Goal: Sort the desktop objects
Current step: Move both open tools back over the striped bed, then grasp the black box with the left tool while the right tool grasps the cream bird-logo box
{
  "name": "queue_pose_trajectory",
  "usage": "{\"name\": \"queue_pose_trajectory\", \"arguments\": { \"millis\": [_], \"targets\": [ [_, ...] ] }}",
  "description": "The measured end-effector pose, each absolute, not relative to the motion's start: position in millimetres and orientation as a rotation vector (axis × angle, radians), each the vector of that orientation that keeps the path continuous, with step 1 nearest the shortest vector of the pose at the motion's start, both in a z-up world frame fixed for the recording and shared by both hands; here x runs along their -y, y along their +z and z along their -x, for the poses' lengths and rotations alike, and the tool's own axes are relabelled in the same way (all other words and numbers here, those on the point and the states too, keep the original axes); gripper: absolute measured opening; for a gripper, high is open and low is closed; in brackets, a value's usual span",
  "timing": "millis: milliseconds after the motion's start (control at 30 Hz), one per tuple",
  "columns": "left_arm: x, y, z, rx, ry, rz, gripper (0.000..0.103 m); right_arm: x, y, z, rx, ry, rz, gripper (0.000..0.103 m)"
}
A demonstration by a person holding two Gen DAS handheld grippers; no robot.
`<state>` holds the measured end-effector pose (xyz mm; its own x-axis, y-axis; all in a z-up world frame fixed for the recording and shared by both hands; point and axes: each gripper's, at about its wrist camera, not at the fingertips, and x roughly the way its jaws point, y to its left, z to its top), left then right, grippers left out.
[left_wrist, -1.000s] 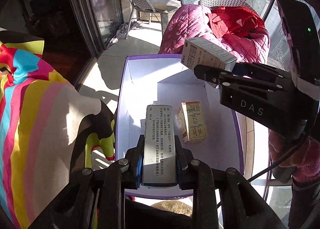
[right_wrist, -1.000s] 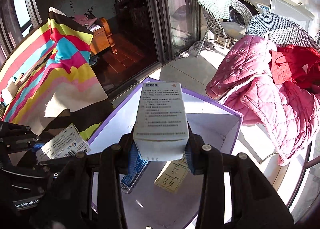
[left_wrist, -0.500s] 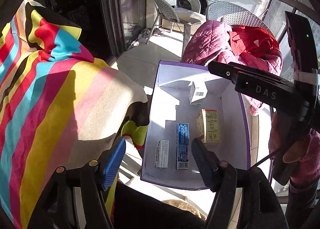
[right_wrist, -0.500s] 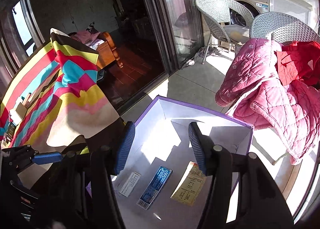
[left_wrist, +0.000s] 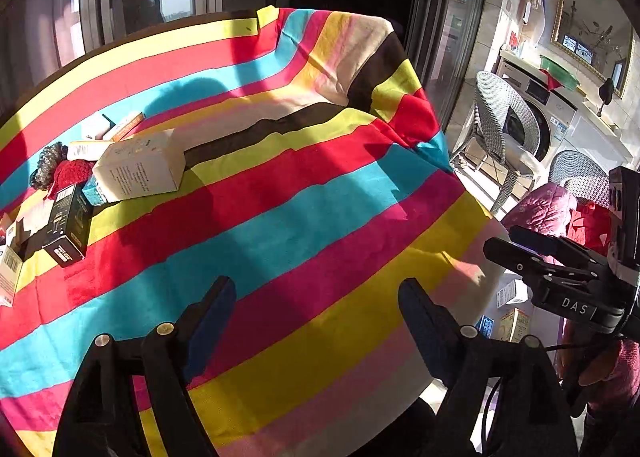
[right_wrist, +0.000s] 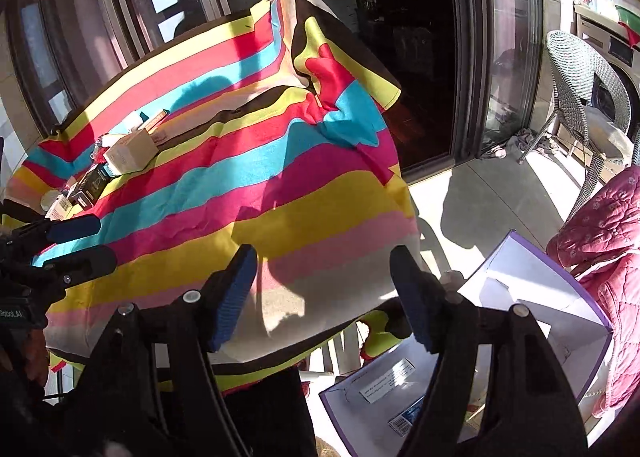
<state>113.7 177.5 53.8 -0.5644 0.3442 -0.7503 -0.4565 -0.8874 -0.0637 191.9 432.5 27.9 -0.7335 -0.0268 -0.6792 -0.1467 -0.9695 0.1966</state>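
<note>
Several small cartons are already laid in the purple-edged white cardboard box (right_wrist: 560, 297) at near right, while more are left at the striped desk's (left_wrist: 300, 197) far left, both grippers' jaws held open and empty.

We see left gripper (left_wrist: 316, 317) in own view — jaws spread wide, nothing between them, blue pads (left_wrist: 212, 313) facing inward. Right gripper (right_wrist: 324, 293) likewise: jaws wide apart, empty, blue pads (right_wrist: 236, 293) visible. In left view right gripper (left_wrist: 520, 253) enters from right edge, black body level, fingers pointing left; hand (left_wrist: 600, 373) grips its handle below. In right view left gripper (right_wrist: 76, 245) enters from left edge, fingers parted, pointing right; we cannot make out hand behind it.
</note>
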Motion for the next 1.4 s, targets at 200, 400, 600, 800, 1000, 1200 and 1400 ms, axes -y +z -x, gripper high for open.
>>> {"name": "queue_pose_trajectory", "arguments": {
  "millis": [200,400,600,800,1000,1200,1400],
  "targets": [
    [-72,27,-77,-0.089,2.697,1.249,0.084,-358,29,-143,-0.236,3.015,1.224,0.075],
    [-24,13,-25,-0.01,2.795,1.324,0.084,-283,18,-73,0.087,3.174,1.411,0.079],
    [-22,7,31,-0.035,2.815,1.367,0.084,-233,6,8,0.316,3.226,1.625,0.086],
    [-5,3,59,0.024,2.832,1.396,0.084,-201,7,67,0.477,3.25,1.649,0.086],
    [-5,4,61,0.024,2.832,1.389,0.085,-169,9,100,0.569,3.279,1.67,0.086],
    [5,8,58,0.074,2.894,1.362,0.039,-160,7,76,0.656,3.261,1.571,0.054],
    [8,9,55,0.106,2.886,1.355,0.039,-174,16,17,0.592,3.215,1.492,0.054]
  ]
}}
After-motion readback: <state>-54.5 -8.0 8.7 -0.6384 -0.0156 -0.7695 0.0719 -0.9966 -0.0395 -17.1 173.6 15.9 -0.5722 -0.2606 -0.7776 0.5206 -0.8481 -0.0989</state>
